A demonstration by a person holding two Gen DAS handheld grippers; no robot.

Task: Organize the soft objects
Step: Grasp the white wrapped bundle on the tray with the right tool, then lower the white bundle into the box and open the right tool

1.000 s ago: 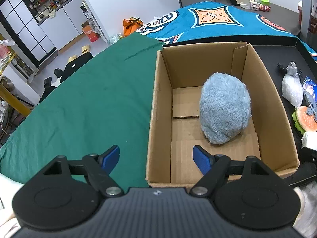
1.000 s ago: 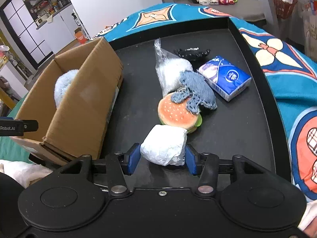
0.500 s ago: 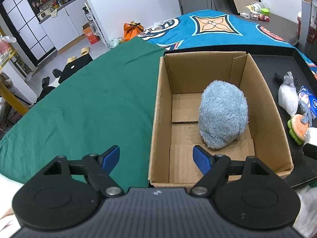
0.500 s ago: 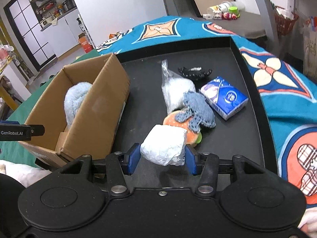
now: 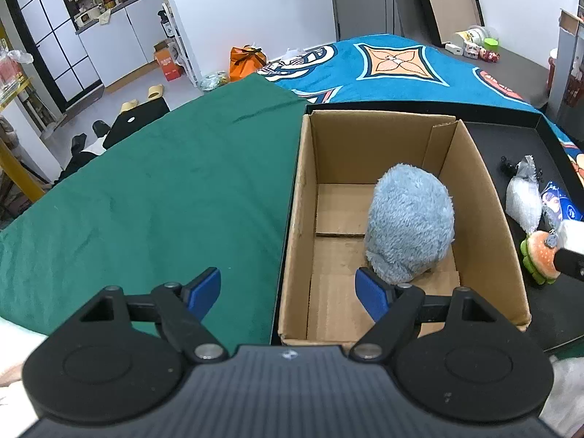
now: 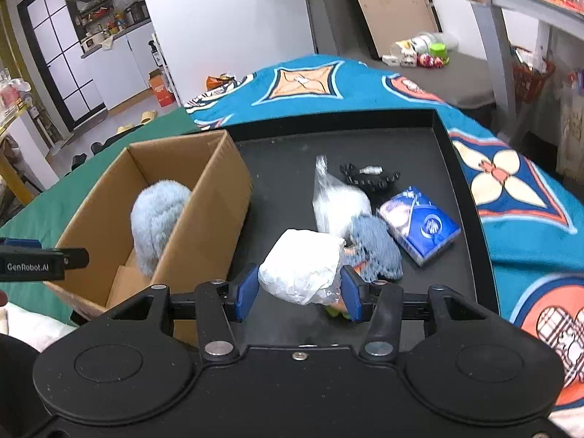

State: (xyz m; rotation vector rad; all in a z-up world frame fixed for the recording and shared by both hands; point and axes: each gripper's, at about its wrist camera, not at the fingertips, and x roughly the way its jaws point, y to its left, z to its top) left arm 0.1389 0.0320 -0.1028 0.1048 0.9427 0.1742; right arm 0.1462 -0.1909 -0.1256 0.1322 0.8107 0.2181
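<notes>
The white soft bundle [image 6: 301, 270] is pinched between the two blue pads of the right tool [image 6: 297, 290], up above the black tray [image 6: 460, 168]. The cardboard box [image 6: 204, 219] lies at about ten o'clock from the bundle, so that is likely the way to go. A fuzzy blue plush [image 6: 157, 219] already sits inside. The left tool [image 5: 288, 290] is spread wide and holds nothing, near the box's front edge.
</notes>
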